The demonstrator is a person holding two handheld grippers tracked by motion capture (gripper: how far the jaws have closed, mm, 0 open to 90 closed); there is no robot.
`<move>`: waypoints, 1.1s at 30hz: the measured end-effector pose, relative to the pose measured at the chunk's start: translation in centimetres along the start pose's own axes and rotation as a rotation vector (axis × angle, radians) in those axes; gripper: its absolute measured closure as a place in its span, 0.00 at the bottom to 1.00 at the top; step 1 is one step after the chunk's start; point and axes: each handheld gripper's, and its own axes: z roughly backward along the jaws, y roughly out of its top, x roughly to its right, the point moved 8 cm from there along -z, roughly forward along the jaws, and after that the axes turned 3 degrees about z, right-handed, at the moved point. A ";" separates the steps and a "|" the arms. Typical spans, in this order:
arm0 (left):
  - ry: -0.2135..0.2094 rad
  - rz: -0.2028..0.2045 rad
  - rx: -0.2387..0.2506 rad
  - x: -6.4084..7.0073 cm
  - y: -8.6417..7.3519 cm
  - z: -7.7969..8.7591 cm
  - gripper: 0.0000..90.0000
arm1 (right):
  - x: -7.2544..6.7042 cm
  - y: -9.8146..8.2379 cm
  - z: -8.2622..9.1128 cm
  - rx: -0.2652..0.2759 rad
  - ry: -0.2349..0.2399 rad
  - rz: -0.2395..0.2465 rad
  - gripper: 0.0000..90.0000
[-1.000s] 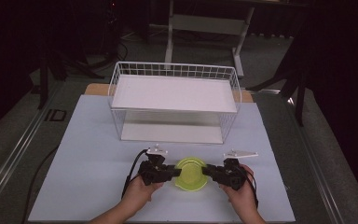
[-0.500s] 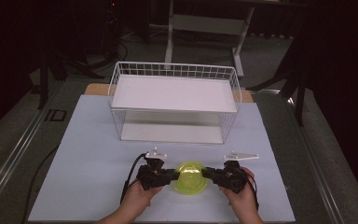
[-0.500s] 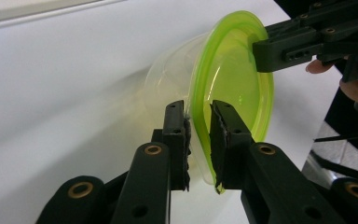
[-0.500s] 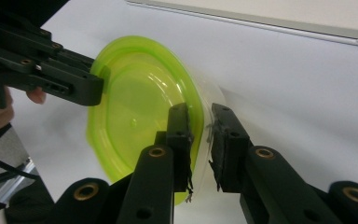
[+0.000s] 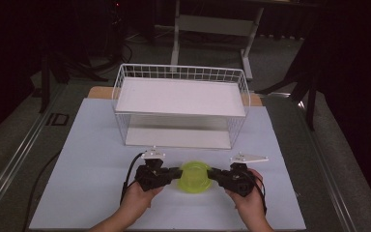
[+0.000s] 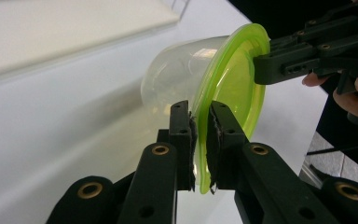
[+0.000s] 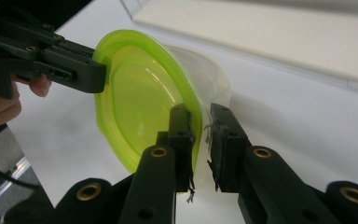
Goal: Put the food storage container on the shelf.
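A clear plastic container (image 5: 195, 178) with a yellow-green lid (image 6: 233, 84) sits low in the centre of the high view, held between the two grippers over the white table (image 5: 92, 145). In the gripper views it is tipped, its lid facing back toward the person and its clear body pointing toward the wire basket (image 5: 181, 104); whether it touches the table cannot be told.

The left gripper (image 5: 157, 175) has its jaws nearly together, pinching the lid's rim on the container's left side; in the left gripper view (image 6: 200, 140) the green edge runs down between the two pads. The right gripper (image 5: 234, 179) clamps the opposite rim in the same way, jaws drawn close with the lid's edge between them in the right gripper view (image 7: 200, 140). Each gripper sits in one of the person's hands, rising from the bottom edge of the high view.

The white two-tier wire basket stands above the container in the middle of the high view, well apart from it. No readable writing or brand appears on the container or lid.
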 end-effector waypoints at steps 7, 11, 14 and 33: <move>0.018 -0.010 0.063 -0.8 2.9 1.2 0.91 | 0.0 3.5 0.1 0.044 -0.021 0.011 0.89; 0.034 -0.026 0.084 -1.4 3.8 1.4 0.91 | 0.2 4.9 -0.2 0.049 -0.030 0.017 0.88; 0.044 -0.034 0.103 -2.1 4.4 1.4 0.91 | 0.4 5.7 -0.7 0.055 -0.035 0.010 0.88; 0.129 0.002 0.102 -8.5 4.6 -2.1 0.89 | 3.0 6.8 -6.4 0.009 -0.055 -0.064 0.89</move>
